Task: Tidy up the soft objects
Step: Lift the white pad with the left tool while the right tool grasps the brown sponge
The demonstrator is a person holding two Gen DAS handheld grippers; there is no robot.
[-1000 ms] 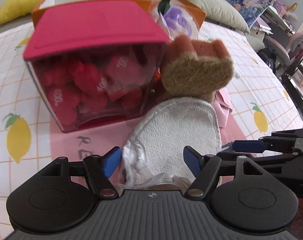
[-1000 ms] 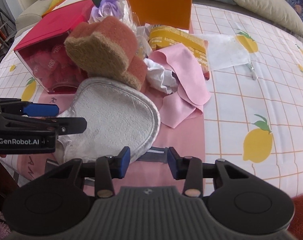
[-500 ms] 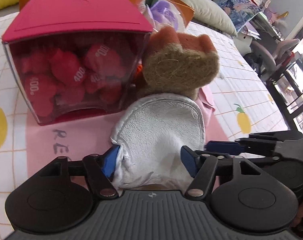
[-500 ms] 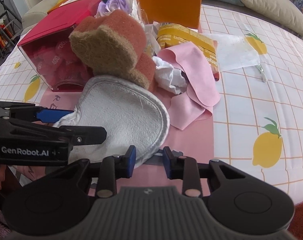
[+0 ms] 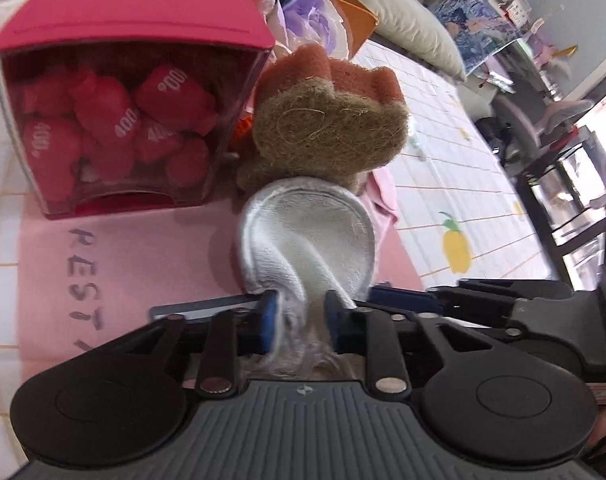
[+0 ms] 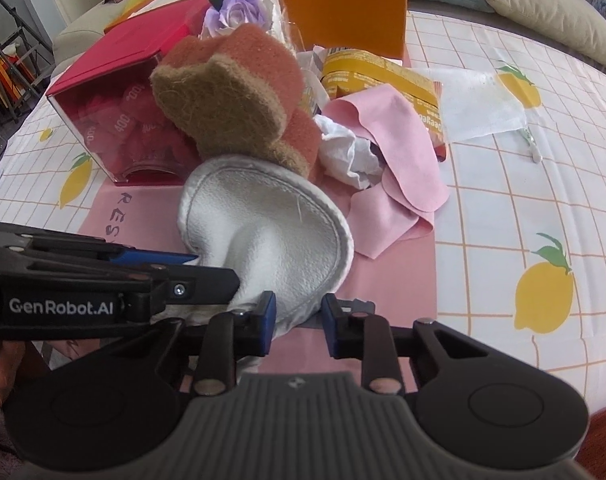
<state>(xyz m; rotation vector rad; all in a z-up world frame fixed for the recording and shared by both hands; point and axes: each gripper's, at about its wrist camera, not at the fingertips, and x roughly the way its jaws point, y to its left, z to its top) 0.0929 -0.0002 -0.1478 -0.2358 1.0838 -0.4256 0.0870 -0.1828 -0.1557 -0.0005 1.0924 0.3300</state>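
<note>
On the pink mat [image 6: 399, 280] that covers part of the lemon-print surface [image 6: 503, 208], a white padded cloth [image 6: 263, 232] lies with its near edge lifted and bunched. The left tongs [image 5: 301, 316] have just been closing, and their blue pads now press on this bunched edge from both sides, so they grip the cloth. The right tongs [image 6: 298, 320] have also been closing a little; the cloth's lower rim passes between their pads and touches the left pad, but a gap shows at the other pad, so they do not yet clamp it. The two tongs are very near each other, the left one coming in from the side in the right wrist view. Just behind the cloth, a brown and orange sponge [image 6: 231, 108] leans over its far edge. Beside the sponge stands a clear box with a red lid [image 5: 131, 12], full of red packets. A pink cloth [image 6: 395, 148] lies to the right of the sponge.
</note>
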